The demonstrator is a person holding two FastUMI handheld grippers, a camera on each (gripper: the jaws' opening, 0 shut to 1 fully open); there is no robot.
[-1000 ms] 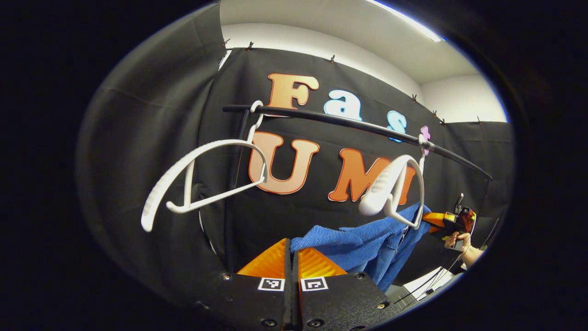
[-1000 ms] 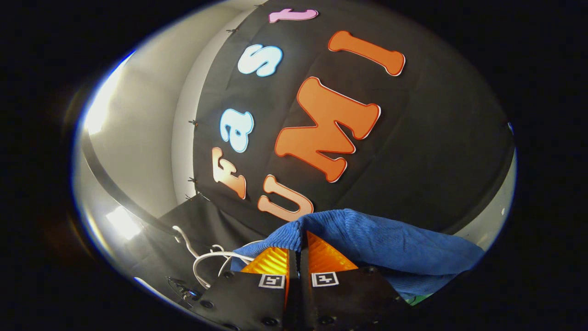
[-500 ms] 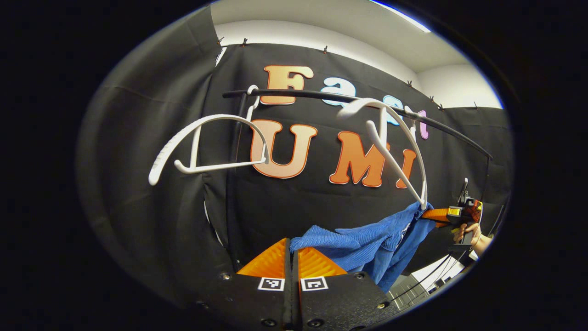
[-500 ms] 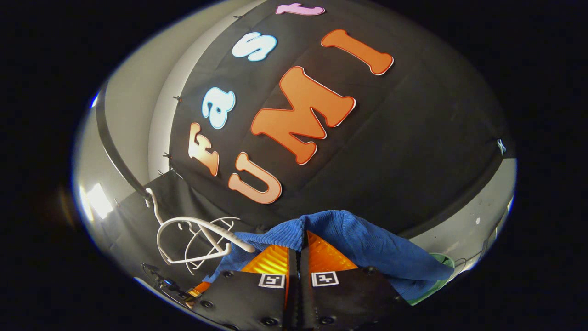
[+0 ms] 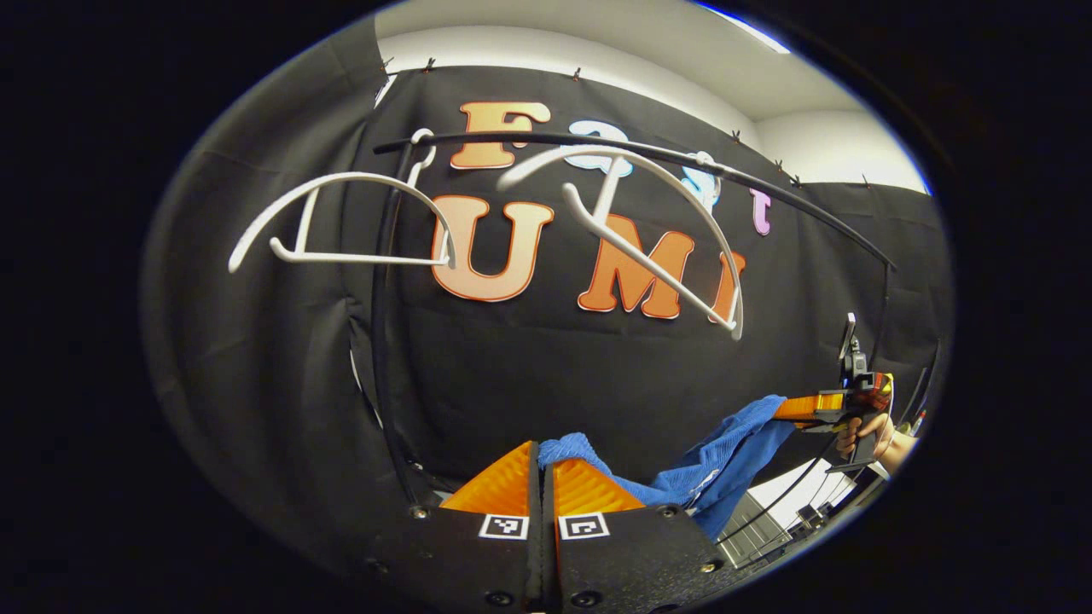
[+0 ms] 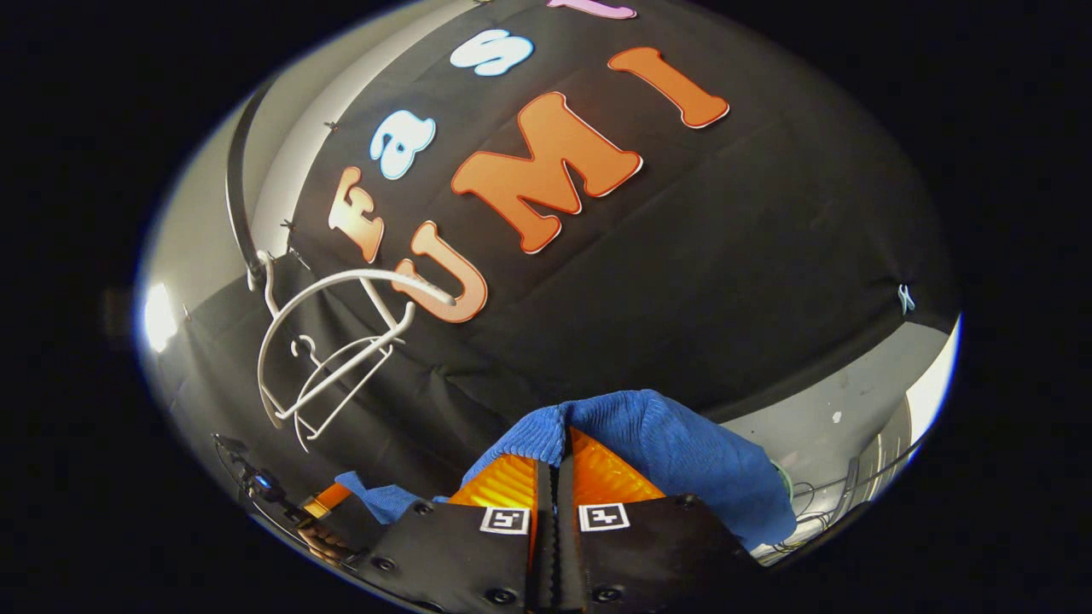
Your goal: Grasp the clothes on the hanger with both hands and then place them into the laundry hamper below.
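- Blue knit garment (image 5: 725, 456) off the white hangers (image 5: 631, 230), slung between both grippers, below the rail (image 5: 768, 192).
- Left gripper (image 5: 541, 465) fingers closed on one bunched edge; right gripper (image 6: 556, 460) fingers pinched on the other end, cloth draped over them.
- Soft, light, floppy; sags in the middle. Judged: edge pinches suit it, thick folds best.
- Hamper hidden.

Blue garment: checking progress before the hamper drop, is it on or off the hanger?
Off. The blue garment stretches between both shut grippers, below the bare white hangers on the rail.
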